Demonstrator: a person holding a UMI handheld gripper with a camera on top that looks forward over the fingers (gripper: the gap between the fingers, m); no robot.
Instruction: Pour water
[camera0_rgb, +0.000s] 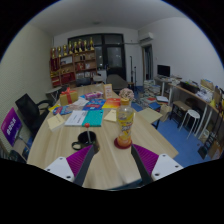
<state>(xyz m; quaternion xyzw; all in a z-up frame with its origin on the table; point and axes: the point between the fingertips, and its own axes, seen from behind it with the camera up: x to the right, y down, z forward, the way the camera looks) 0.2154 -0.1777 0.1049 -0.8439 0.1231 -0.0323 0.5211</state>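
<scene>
My claw released, its fingers spread and empty. Clear bottle upright on the wooden table, just ahead at one o'clock; probably light, smooth, slippery; I would grip mid-body.

Tongs open, nothing btwn, bottle just ahead on wooden table, black cup beside.

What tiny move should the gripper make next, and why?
Probably ease straight forward toward the bottle. The gripper is open, and the bottle stands upright on the table just ahead of the fingers, not yet between them.
</scene>
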